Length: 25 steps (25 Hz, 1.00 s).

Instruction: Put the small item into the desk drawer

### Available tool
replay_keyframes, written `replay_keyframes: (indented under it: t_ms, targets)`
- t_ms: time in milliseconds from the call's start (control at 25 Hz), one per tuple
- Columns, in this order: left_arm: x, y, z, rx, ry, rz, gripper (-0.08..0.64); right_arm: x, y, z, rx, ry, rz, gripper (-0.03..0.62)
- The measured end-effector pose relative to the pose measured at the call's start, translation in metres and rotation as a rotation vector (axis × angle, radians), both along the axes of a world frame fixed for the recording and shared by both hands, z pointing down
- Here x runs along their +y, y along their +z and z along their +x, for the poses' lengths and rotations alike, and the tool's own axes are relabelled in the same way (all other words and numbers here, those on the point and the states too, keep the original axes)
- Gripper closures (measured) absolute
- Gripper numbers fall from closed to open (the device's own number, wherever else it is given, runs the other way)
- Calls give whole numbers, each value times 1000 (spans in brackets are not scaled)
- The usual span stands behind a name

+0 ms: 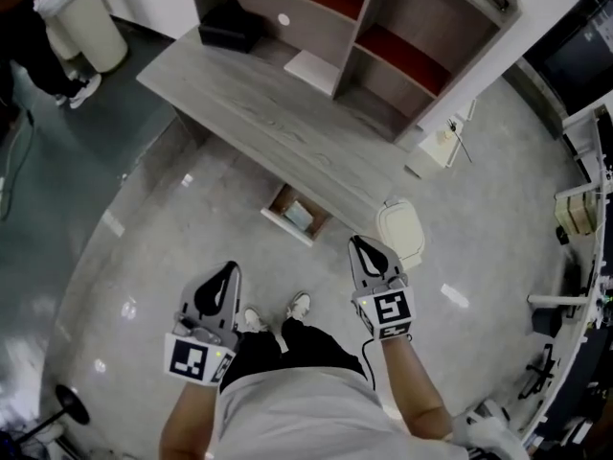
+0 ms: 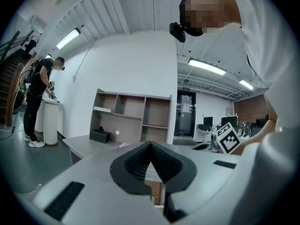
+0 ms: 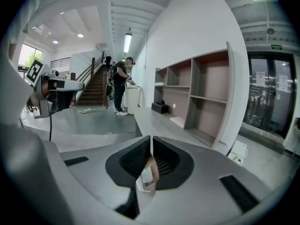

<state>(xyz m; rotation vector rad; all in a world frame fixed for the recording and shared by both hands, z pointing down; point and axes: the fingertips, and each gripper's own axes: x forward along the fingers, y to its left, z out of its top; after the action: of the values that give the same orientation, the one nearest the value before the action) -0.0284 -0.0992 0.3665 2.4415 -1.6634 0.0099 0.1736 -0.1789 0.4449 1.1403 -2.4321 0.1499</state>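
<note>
A grey desk [image 1: 278,113] with a shelf hutch stands ahead of me. Its wooden drawer [image 1: 283,226] is pulled out over the floor, and a small pale item [image 1: 298,217] lies inside it. My left gripper [image 1: 230,268] hangs above the floor, short of the drawer and to its left, jaws shut and empty. My right gripper [image 1: 359,242] is to the drawer's right, also shut with nothing held. In the left gripper view the gripper [image 2: 150,144] has its tips meeting. In the right gripper view the gripper [image 3: 151,138] is shut too, and the drawer's item [image 3: 147,175] shows below the tips.
A white lidded bin [image 1: 400,230] stands on the floor just beyond my right gripper. On the desk sit a black box [image 1: 230,25] and a white sheet [image 1: 311,70]. A person [image 2: 40,102] stands at a white bin [image 1: 86,17] far left. My feet [image 1: 278,314] are between the grippers.
</note>
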Motion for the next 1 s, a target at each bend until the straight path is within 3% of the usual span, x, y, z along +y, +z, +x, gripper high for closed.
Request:
replay_keyframes:
  t_ms: [520, 640, 1000]
  targets:
    - [2, 46, -10, 52, 23, -87, 543, -24, 131, -42, 156, -50, -134, 557]
    - [10, 60, -15, 58, 22, -112, 543, -30, 160, -52, 194, -49, -168, 507]
    - [35, 106, -21, 76, 22, -201, 543, -59, 241, -71, 316, -61, -239, 471]
